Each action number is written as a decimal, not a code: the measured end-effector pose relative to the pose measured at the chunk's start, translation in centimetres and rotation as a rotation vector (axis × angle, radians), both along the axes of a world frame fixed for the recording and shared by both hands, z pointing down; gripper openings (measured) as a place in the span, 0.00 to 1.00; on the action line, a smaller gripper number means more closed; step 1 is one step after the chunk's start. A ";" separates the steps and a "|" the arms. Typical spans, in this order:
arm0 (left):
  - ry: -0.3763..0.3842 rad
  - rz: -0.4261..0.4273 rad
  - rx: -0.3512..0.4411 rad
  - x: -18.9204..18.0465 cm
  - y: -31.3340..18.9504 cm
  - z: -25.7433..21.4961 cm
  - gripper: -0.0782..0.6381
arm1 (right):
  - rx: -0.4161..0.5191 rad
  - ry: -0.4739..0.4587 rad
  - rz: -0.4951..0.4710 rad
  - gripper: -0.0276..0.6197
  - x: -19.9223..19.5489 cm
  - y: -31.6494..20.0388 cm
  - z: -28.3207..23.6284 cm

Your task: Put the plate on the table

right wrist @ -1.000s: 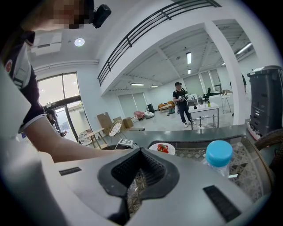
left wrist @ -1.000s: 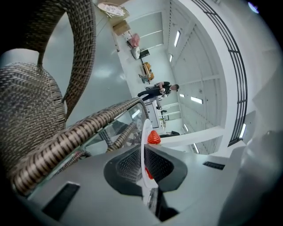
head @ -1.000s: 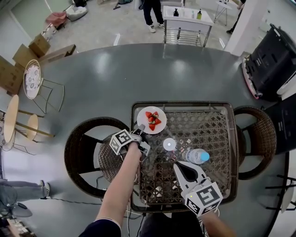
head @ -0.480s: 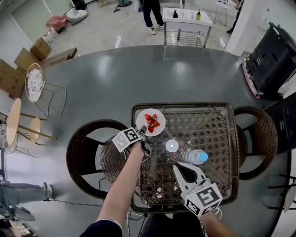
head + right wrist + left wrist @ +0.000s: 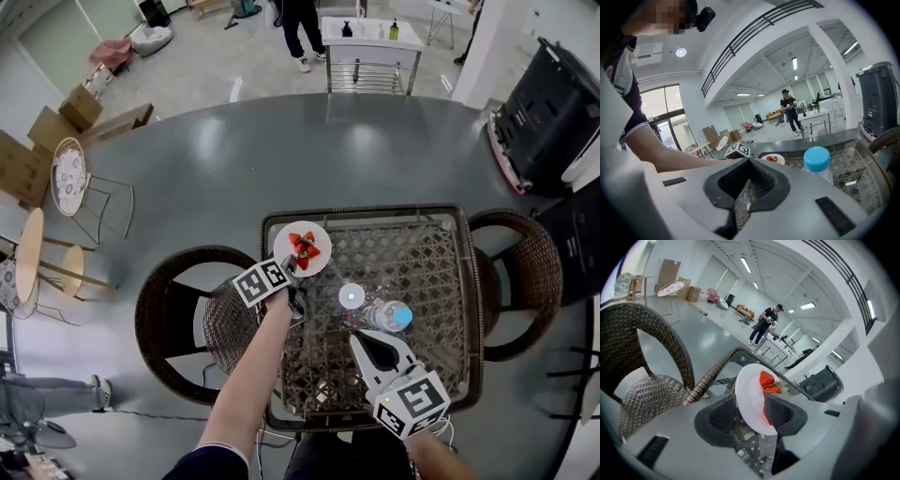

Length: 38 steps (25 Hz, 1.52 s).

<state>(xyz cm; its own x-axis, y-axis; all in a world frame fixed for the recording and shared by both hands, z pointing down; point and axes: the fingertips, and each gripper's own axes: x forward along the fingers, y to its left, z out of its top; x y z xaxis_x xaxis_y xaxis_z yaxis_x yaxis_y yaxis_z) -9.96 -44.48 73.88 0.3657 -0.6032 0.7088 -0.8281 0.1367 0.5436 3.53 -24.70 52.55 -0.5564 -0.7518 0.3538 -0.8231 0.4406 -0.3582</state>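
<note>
Grey floor (image 5: 216,159) spread around a glass tabletop (image 5: 422,272) on a wicker frame in the head view, with a wicker chair (image 5: 178,309) on its left side. The white plate (image 5: 284,255) with its strawberries (image 5: 303,246) sat at the tabletop's far left corner. The left gripper (image 5: 292,272) met the plate's near edge. The right gripper (image 5: 361,339) lay well apart from the plate, near a blue-capped bottle (image 5: 392,316), its jaws drawn to a point. The left gripper view showed the left gripper (image 5: 750,416) with its jaws spread wide, having just been opening. The plate (image 5: 750,399) stood between them. A clear gap lay on the left-hand side, while the right-hand pad overlapped the plate's face. Whether that pad touched it could not be told. That pad covered part of one strawberry, the plate's lower rim was lost behind the jaws, and the plate looked tilted across the frame. The right gripper view showed the right gripper (image 5: 745,180) with jaws closed and nothing between them. Only a thin slice of the plate (image 5: 774,160) showed beyond them, beside the left gripper's marker cube (image 5: 737,150) and behind the person's arm (image 5: 670,157).
</note>
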 end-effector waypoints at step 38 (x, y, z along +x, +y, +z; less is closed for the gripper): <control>-0.221 0.644 0.795 6.8 20.0 -28.0 0.12 | 0.186 0.072 -0.015 0.05 0.3 1.8 -8.0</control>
<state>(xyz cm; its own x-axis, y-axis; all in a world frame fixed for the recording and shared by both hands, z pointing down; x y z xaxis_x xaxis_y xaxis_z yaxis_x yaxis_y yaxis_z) -3.14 -24.45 45.85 0.6936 -0.6622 0.2837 -0.7096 -0.6958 0.1108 3.81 -22.90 44.50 -0.5459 -0.8001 0.2488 -0.8368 0.5059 -0.2094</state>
